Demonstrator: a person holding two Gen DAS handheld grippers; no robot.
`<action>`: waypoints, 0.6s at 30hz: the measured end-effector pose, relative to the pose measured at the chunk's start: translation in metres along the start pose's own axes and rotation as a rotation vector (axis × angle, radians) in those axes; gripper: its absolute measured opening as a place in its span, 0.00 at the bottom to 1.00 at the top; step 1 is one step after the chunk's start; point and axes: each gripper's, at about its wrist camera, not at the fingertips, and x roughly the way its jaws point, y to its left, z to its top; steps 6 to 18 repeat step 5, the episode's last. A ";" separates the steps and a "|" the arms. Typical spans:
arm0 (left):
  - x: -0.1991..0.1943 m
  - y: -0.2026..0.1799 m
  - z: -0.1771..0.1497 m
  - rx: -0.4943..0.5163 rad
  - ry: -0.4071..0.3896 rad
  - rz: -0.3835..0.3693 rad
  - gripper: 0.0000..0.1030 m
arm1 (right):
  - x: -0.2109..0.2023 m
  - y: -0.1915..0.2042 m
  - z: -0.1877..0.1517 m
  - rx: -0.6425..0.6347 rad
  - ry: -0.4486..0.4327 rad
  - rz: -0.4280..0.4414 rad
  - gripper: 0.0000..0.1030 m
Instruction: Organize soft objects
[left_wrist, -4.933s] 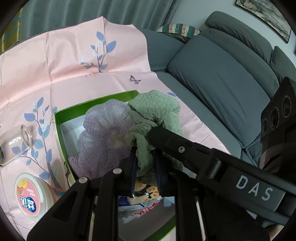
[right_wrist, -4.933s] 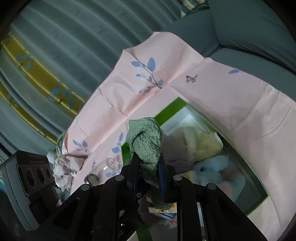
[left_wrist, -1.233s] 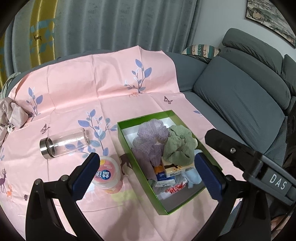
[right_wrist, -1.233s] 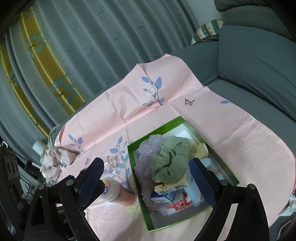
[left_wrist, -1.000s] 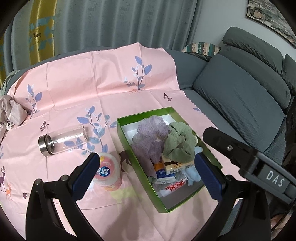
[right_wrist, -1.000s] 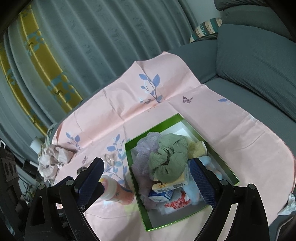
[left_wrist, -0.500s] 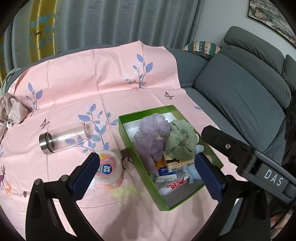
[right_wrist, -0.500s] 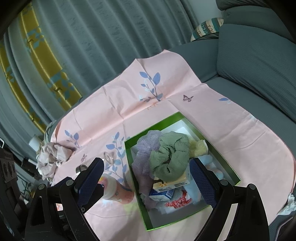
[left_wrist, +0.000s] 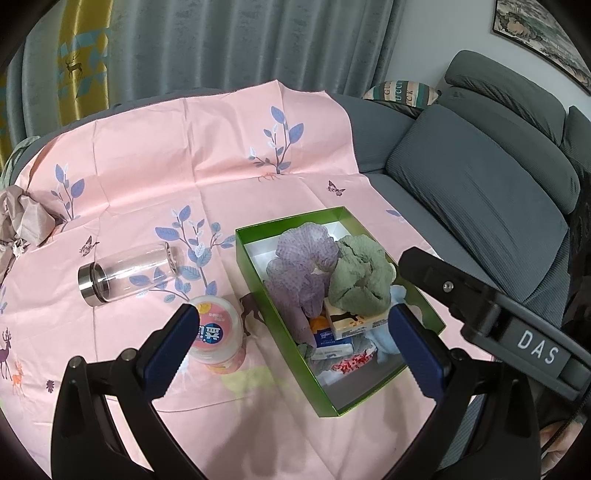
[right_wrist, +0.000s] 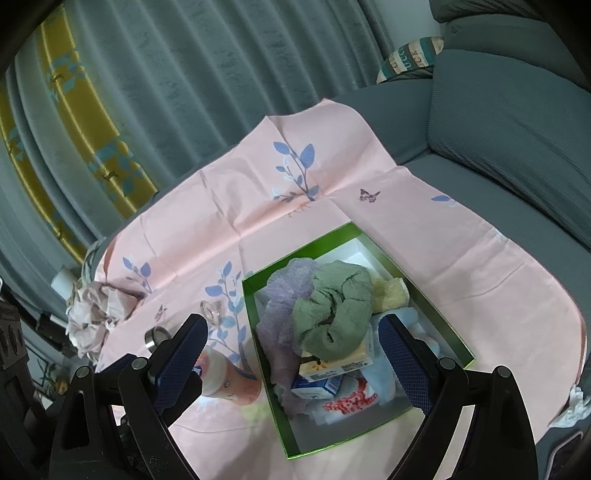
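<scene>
A green box (left_wrist: 248, 254) (right_wrist: 248, 314) lies on the pink cloth. In it sit a green scrunchie (left_wrist: 360, 277) (right_wrist: 334, 314), a purple scrunchie (left_wrist: 301, 258) (right_wrist: 282, 295), a yellow soft toy (right_wrist: 389, 295), a pale blue plush (right_wrist: 412, 321) and small cartons (left_wrist: 354, 323). My left gripper (left_wrist: 295, 343) is open and empty, held above the near part of the box. My right gripper (right_wrist: 291, 363) is open and empty above the box; its body (left_wrist: 491, 321) crosses the left wrist view at right.
A glass jar (left_wrist: 129, 275) lies on its side left of the box. A pink-lidded tub (left_wrist: 218, 334) (right_wrist: 229, 384) stands beside the box. Crumpled cloth (left_wrist: 22, 221) (right_wrist: 98, 314) lies at the far left. A grey sofa (left_wrist: 480, 184) runs along the right.
About five seconds ago both grippers were shut on the green scrunchie over the box. Now it lies in the box and both are open, drawn back and higher. Little movement in the last second.
</scene>
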 end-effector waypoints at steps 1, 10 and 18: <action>0.000 0.000 0.000 0.000 0.001 0.000 0.99 | 0.000 0.000 0.000 0.000 0.001 -0.001 0.92; -0.001 0.000 0.000 0.001 0.005 0.000 0.99 | -0.001 0.000 0.001 -0.003 0.001 -0.009 0.92; -0.001 0.000 0.000 0.001 0.005 0.000 0.99 | -0.001 0.000 0.001 -0.003 0.001 -0.009 0.92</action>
